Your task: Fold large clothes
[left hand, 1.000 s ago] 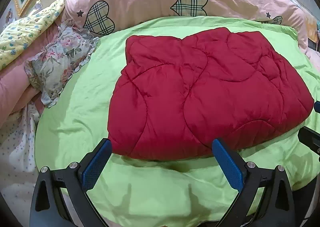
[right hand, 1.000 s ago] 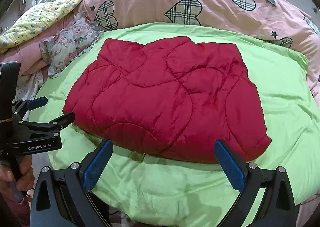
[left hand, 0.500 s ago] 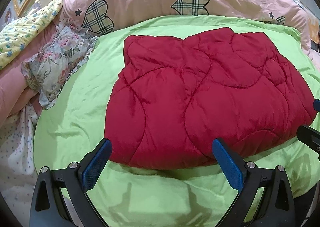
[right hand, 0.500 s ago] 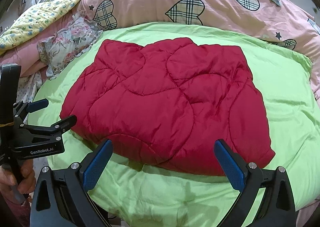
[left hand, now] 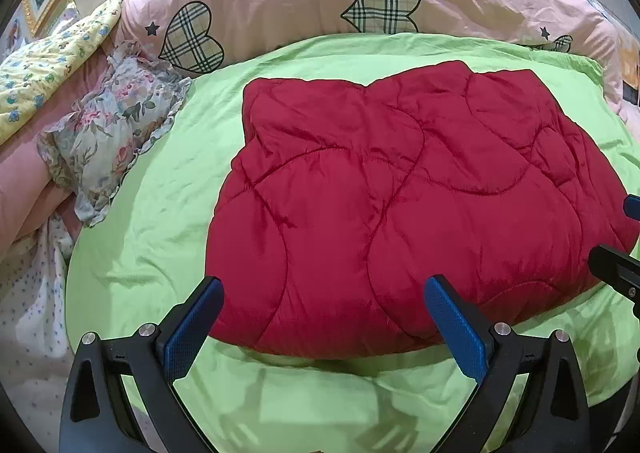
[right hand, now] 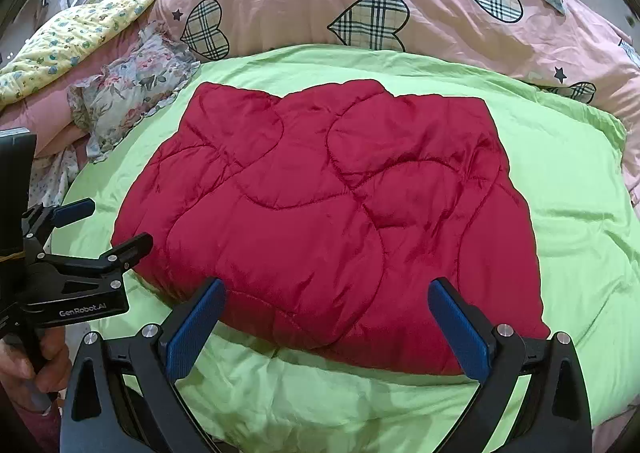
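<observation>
- Two grippers, both spread wide, nothing held: left gripper [left hand: 322,327], right gripper [right hand: 326,327].
- Folded red quilted padded garment [right hand: 328,221] flat on lime-green bedsheet [right hand: 576,237], near edge just ahead of both jaw pairs, untouched.

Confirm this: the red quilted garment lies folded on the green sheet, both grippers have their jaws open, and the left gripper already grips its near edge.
One detail is wrong. The left gripper grips nothing: in the left wrist view its open jaws hover at the near edge of the red quilted garment, unclosed. The garment does lie folded on the green sheet, and the right gripper is open too.
</observation>
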Available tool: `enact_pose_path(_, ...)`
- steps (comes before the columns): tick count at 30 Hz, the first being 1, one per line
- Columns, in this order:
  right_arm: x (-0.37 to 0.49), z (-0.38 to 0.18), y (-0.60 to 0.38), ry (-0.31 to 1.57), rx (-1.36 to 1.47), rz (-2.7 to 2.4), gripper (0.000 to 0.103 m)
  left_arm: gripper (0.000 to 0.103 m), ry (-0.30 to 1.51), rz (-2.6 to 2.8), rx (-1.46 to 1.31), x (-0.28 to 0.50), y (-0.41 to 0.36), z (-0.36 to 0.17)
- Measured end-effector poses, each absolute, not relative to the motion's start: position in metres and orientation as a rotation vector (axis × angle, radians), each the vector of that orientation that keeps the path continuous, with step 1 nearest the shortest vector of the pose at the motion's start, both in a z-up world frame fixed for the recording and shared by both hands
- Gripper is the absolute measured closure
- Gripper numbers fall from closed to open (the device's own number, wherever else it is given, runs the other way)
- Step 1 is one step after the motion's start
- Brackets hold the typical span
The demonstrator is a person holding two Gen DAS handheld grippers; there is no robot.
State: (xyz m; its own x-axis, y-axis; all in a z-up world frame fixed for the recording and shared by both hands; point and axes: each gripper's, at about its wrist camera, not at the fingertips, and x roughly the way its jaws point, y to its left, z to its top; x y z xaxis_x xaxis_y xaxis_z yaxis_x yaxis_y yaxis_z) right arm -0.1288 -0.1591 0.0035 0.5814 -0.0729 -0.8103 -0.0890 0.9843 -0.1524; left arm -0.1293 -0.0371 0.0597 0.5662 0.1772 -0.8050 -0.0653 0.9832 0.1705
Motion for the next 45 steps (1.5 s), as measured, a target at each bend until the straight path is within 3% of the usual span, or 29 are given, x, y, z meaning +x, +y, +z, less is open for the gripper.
enact_pose_path(45,-0.107,0.003,-0.163,0.964,-0.18,0.008,0.001,0.001,0.953,0.139,0.125,-0.108,-0.034,0.054)
